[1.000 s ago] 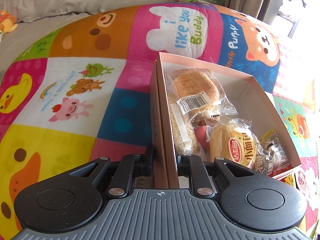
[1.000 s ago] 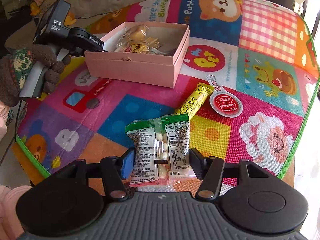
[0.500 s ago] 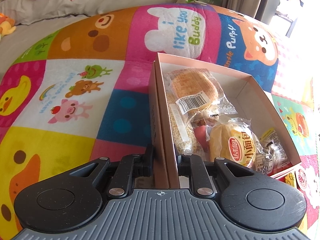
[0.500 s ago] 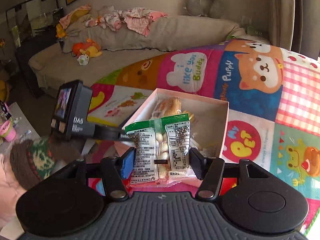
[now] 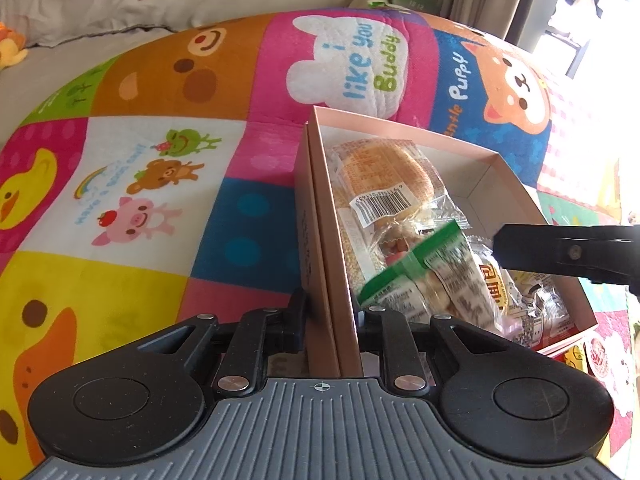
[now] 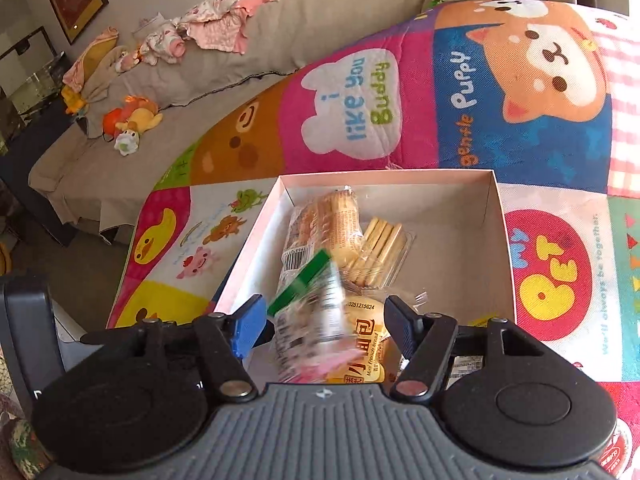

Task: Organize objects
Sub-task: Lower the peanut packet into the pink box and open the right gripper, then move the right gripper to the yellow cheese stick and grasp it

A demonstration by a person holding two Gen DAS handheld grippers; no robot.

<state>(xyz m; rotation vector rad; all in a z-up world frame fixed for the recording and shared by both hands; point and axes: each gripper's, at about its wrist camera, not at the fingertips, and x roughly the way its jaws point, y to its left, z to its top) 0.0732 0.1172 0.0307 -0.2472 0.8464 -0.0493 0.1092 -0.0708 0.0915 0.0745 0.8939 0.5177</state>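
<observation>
Right wrist | right claw (image 6: 324, 330) apart | one green-topped packet (image 6: 310, 312) blurred over one pink box (image 6: 496, 240) | left claw (image 5: 332, 316) clamped on box wall

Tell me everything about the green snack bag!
The green snack bag is a clear plastic packet with a green top band and white printed labels, small pale round snacks inside. It looks motion-blurred, tilted between the right gripper's open fingers, above the pink box, over the other wrapped snacks.
</observation>
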